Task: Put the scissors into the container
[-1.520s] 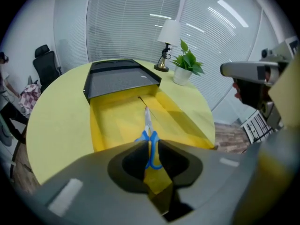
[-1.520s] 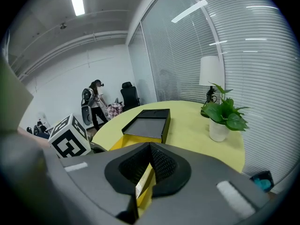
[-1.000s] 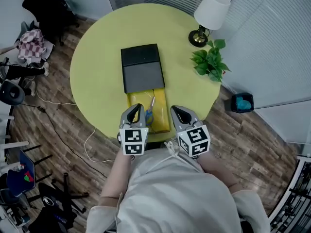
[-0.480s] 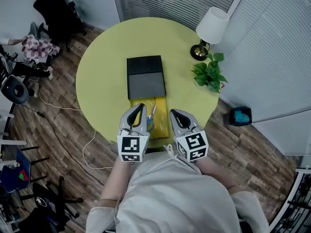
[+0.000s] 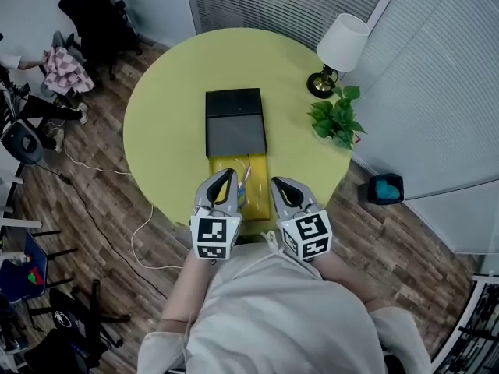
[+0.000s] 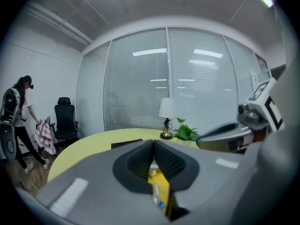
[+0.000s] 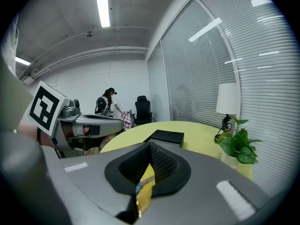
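Head view, steeply down onto round yellow-green table point(image 5: 156, 131). Left gripper point(image 5: 227, 175) and right gripper point(image 5: 276, 184) side by side over near table edge, tips pointing away from the person.

Left gripper view: jaws pressed together, ribbed pads meeting at the tip, nothing pinched. Right gripper view: jaws likewise closed tight, empty.

Blue-handled metal scissors point(image 5: 242, 185) flat on bright yellow rectangular pad point(image 5: 257, 179), just right of left jaw tips and left of right jaw tips; seen below the closed pads in right gripper view, with only a strip of yellow and a trace of blue below the pads in left gripper view.

Dark grey rectangular container point(image 5: 235, 121) straight ahead of both jaw pairs, beyond the scissors, abutting far edge of yellow pad.

White-shaded table lamp point(image 5: 341, 41) and green potted plant point(image 5: 335, 119) farther ahead, right of right jaws. Black office chair point(image 6: 65, 118) and standing person point(image 6: 18, 116) far left of left jaws, beyond table.
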A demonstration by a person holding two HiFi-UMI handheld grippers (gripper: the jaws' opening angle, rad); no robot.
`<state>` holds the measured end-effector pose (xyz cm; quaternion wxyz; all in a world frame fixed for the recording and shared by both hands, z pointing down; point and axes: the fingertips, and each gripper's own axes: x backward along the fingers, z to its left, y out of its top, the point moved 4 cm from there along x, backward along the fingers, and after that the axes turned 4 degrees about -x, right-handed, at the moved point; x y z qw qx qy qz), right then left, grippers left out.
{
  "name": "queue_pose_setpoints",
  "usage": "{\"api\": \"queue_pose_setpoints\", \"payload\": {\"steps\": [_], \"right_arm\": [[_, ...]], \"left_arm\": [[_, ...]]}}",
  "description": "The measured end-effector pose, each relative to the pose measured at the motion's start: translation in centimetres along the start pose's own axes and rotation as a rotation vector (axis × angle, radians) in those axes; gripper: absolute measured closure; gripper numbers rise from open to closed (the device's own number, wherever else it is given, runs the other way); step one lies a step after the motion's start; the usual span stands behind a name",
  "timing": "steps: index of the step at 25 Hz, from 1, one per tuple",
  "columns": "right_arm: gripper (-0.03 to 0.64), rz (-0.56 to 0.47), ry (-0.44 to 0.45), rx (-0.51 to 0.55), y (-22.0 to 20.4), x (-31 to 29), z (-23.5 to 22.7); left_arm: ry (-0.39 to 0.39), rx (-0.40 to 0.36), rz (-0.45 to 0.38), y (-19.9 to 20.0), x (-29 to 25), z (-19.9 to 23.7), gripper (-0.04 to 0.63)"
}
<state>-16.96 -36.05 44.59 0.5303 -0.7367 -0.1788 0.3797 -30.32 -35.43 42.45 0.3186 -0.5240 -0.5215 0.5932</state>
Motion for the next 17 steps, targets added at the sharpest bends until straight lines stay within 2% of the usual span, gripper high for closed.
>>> {"api": "queue_pose_setpoints", "payload": {"steps": [17], "right_arm": [[0.618,0.021,0.01,0.001,-0.6,0.26,0.22]], "left_arm": [[-0.017,0.011,0.031,-0.69,-0.07,-0.63,0.588]]}}
